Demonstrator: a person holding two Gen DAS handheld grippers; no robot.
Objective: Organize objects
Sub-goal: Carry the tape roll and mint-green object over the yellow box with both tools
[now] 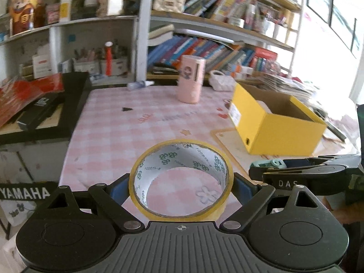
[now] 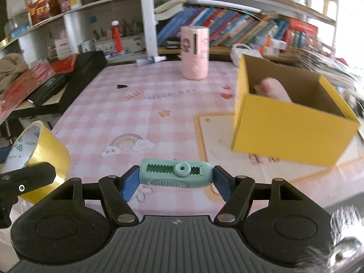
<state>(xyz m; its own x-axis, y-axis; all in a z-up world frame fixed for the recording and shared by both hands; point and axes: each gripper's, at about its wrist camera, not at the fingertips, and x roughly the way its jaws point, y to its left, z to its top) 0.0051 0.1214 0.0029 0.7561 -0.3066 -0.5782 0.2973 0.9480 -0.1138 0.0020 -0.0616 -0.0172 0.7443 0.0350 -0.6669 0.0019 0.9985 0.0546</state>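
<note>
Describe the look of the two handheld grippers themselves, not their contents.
Both match: a ribbed dark grey body with a small crosshair mark, two round black discs, black linkage bars with silver pivots, and blue pads on the fingers. The left gripper and right gripper share this build. White letters "DAS" show on the right one's side.

Cluttered bookshelf (image 1: 204, 45) behind pink checked tablecloth (image 1: 136, 125)

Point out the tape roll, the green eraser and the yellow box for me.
tape roll (image 1: 182, 157), left wrist view, printed inner wall of the ring.
green eraser (image 2: 176, 174), right wrist view, middle of its body.
yellow box (image 2: 293, 132), right wrist view, near outer wall.
</note>
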